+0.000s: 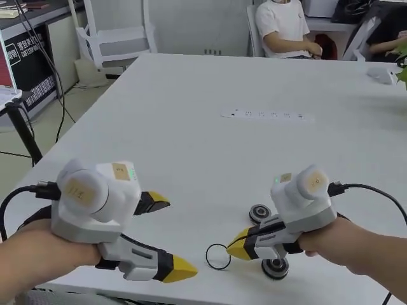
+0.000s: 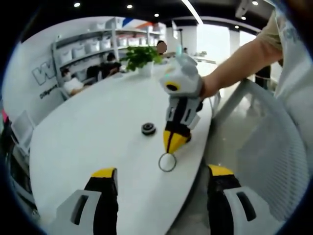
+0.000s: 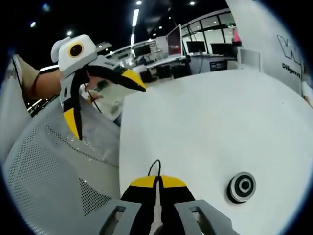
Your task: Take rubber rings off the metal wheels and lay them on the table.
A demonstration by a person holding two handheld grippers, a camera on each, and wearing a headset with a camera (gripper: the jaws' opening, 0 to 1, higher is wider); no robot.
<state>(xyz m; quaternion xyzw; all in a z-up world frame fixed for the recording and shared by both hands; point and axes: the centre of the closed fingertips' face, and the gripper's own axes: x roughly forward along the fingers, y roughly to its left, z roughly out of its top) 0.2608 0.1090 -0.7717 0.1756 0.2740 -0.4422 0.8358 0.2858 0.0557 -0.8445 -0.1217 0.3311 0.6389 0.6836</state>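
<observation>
The right gripper point(image 1: 237, 246) is clenched on a thin black rubber ring point(image 1: 218, 257), which seems to rest on the table point(image 1: 191, 127) near its front edge, just beside one metal wheel point(image 1: 275, 267). The left gripper point(image 1: 172, 234) is released and holds nothing. To do this step well, the person should press the ring flat on the surface and then open the jaws slowly, so that it does not slide over the edge.

- The white table point(image 1: 191, 127) is carrying everything.
- A black rubber ring point(image 1: 218, 256) is lying with its edge between the closed fingers point(image 1: 240, 244) of the right gripper point(image 1: 234, 249).
- One metal wheel point(image 1: 259, 213) is resting just beside those fingers, and a second wheel point(image 1: 275, 268) is lying behind them.
- A power strip point(image 1: 267, 115) is lying well beyond them.
</observation>
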